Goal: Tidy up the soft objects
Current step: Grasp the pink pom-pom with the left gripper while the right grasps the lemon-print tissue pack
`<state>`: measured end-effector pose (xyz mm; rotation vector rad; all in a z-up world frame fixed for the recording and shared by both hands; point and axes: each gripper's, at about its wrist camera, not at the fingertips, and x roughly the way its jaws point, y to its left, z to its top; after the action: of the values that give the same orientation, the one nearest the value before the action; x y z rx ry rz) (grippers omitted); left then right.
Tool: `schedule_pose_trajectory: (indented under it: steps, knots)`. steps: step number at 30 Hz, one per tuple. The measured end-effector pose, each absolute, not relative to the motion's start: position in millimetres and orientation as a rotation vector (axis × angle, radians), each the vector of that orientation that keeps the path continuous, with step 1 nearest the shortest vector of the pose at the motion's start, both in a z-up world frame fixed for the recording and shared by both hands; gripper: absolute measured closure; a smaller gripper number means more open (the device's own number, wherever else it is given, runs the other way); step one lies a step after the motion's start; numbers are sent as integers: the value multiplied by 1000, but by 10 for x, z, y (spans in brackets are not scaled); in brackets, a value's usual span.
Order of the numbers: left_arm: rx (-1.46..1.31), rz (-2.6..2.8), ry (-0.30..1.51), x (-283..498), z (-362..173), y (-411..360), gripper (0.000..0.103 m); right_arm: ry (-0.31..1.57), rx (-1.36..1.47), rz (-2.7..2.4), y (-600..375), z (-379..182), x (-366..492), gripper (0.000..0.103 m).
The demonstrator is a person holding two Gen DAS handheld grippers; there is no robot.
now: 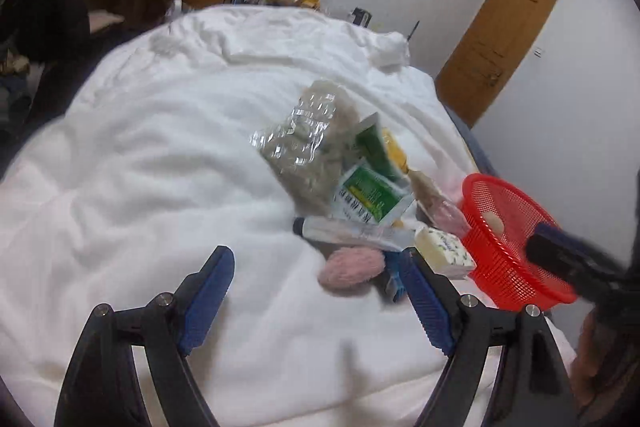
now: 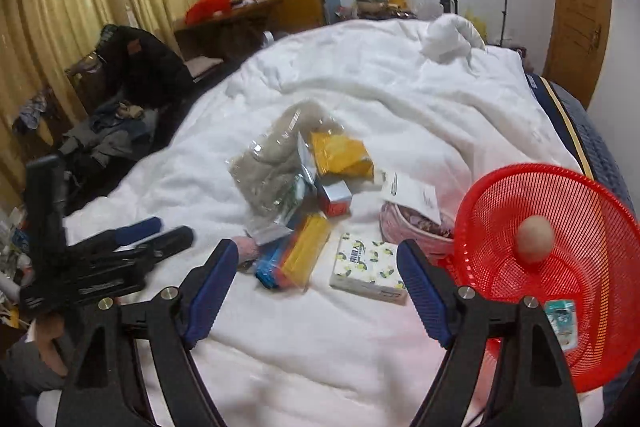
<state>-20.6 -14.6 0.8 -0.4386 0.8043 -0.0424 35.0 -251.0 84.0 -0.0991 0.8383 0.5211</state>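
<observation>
A heap of small items lies on the white duvet (image 2: 360,87). It holds a clear bag of beige fabric (image 2: 272,163), a yellow pouch (image 2: 342,153), a lemon-print tissue pack (image 2: 366,267) and a pink fluffy puff (image 1: 352,269). A red mesh basket (image 2: 500,187) at the right holds a beige ball (image 2: 534,239) and a small teal sachet (image 2: 562,319). My right gripper (image 2: 320,251) hangs open and empty above the duvet, in front of the tissue pack. My left gripper (image 1: 316,259) is open too, with the puff just beyond its fingertips and untouched.
A green-and-white packet (image 1: 372,197) and a white tube (image 1: 352,233) sit in the heap, a pink pouch (image 2: 408,227) beside the basket. A rolled white towel (image 2: 448,35) lies far back. Dark clothes and a chair (image 2: 140,75) stand left of the bed.
</observation>
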Motion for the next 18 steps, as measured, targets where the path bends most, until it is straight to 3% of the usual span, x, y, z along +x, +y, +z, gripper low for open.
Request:
schedule_pose_trajectory:
  steps: [8,18]
  knots:
    - [-445,-69,860,41,-184,-176,16,912,90,477,-2747,250,342,22]
    - [-385,-98,853,86,-140,-274,17,838,35,450,-2708,361,263,22]
